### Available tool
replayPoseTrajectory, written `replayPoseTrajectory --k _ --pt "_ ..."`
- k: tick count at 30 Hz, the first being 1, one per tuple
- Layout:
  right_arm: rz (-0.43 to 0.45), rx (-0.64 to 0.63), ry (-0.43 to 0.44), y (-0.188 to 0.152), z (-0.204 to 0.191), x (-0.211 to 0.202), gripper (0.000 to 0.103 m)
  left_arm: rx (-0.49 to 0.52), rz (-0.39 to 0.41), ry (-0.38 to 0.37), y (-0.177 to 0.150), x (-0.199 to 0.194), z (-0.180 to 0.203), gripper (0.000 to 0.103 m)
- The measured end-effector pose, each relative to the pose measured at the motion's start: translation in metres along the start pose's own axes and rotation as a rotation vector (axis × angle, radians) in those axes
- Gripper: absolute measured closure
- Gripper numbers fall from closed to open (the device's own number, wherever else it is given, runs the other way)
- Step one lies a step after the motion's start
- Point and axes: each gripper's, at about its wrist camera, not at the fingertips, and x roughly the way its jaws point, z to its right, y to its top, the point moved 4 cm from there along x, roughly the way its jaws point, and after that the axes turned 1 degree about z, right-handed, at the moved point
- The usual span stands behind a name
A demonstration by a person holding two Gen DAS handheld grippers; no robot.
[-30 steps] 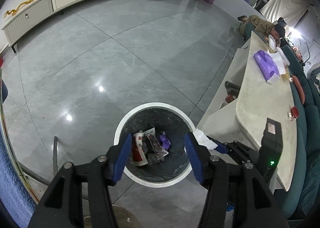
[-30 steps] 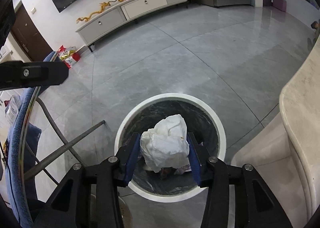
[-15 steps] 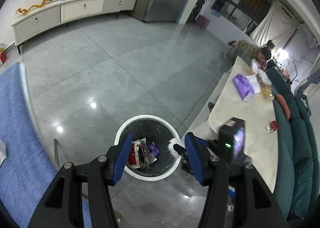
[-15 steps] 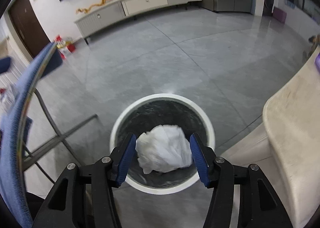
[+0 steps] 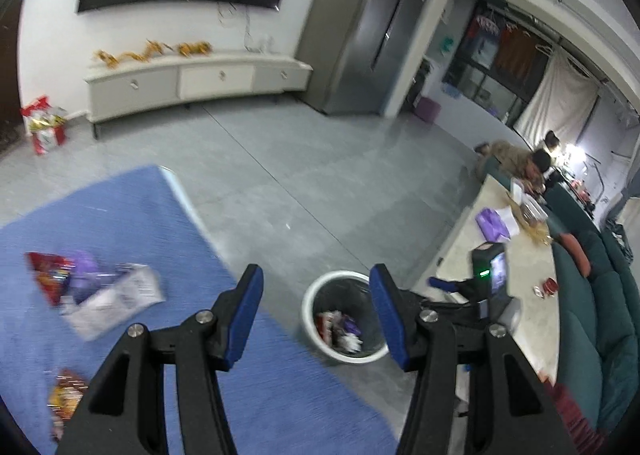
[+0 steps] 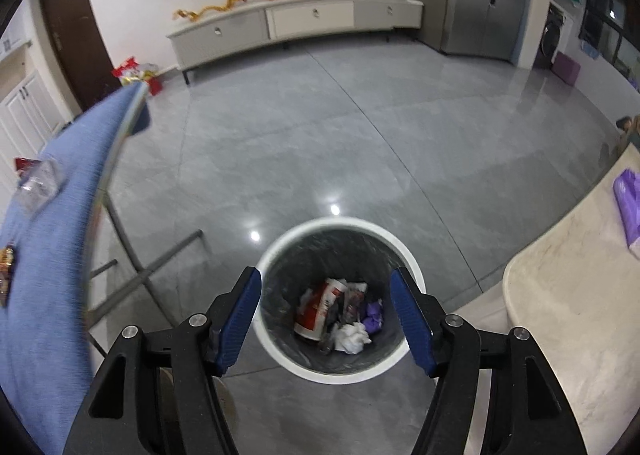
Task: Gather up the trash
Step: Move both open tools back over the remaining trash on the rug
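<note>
A round white-rimmed trash bin [image 6: 404,251] with a dark liner stands on the floor, holding a red-and-white wrapper, purple scraps and a crumpled white tissue [image 6: 352,338]. My right gripper [image 6: 326,313] is open and empty, high above the bin. My left gripper [image 5: 316,313] is open and empty, raised above the edge of a blue-clothed table [image 5: 120,207]. The bin also shows in the left wrist view [image 5: 310,305]. On the blue cloth lie a red snack wrapper [image 5: 50,275], a white paper piece [image 5: 116,301] and an orange wrapper [image 5: 66,393].
A pale marble counter [image 6: 572,295] with a purple pack [image 6: 630,201] stands right of the bin, with a teal sofa [image 5: 592,319] behind it. The blue table's metal legs [image 6: 140,267] stand left of the bin. A TV cabinet [image 6: 300,19] lines the far wall.
My right gripper has opened and the white tissue has dropped into the bin. My left gripper has lifted and swung left over the blue table; both have risen.
</note>
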Motion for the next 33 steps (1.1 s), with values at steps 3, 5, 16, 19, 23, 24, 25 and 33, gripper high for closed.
replayPoseTrajectory --k 3,5,16,19,23,24,25,33 --pt "0.045 -0.030 0.011 0.014 -0.017 -0.028 0.037 0.003 0.037 0.054 -0.009 -0.040 -0.031 0.050" --pt "0.073 -0.054 0.015 0.022 -0.027 -0.047 0.037 -0.008 0.063 0.094 -0.019 -0.074 -0.061 0.050" --pt "0.217 -0.201 0.064 0.066 -0.118 -0.140 0.036 -0.145 0.174 0.280 -0.084 -0.207 -0.191 0.035" --pt "0.237 -0.253 0.096 0.070 -0.150 -0.153 0.033 -0.166 0.176 0.296 -0.103 -0.219 -0.211 0.033" --pt "0.239 -0.322 0.140 0.074 -0.195 -0.153 0.032 -0.191 0.160 0.302 -0.127 -0.219 -0.226 0.033" --pt "0.235 -0.337 0.154 0.074 -0.206 -0.150 0.032 -0.204 0.154 0.298 -0.133 -0.217 -0.232 0.033" --pt "0.232 -0.349 0.162 0.073 -0.215 -0.150 0.032 -0.212 0.149 0.295 -0.135 -0.214 -0.235 0.033" --pt "0.177 -0.494 0.239 0.060 -0.285 -0.116 0.027 -0.191 0.053 0.260 -0.160 -0.167 -0.249 0.033"
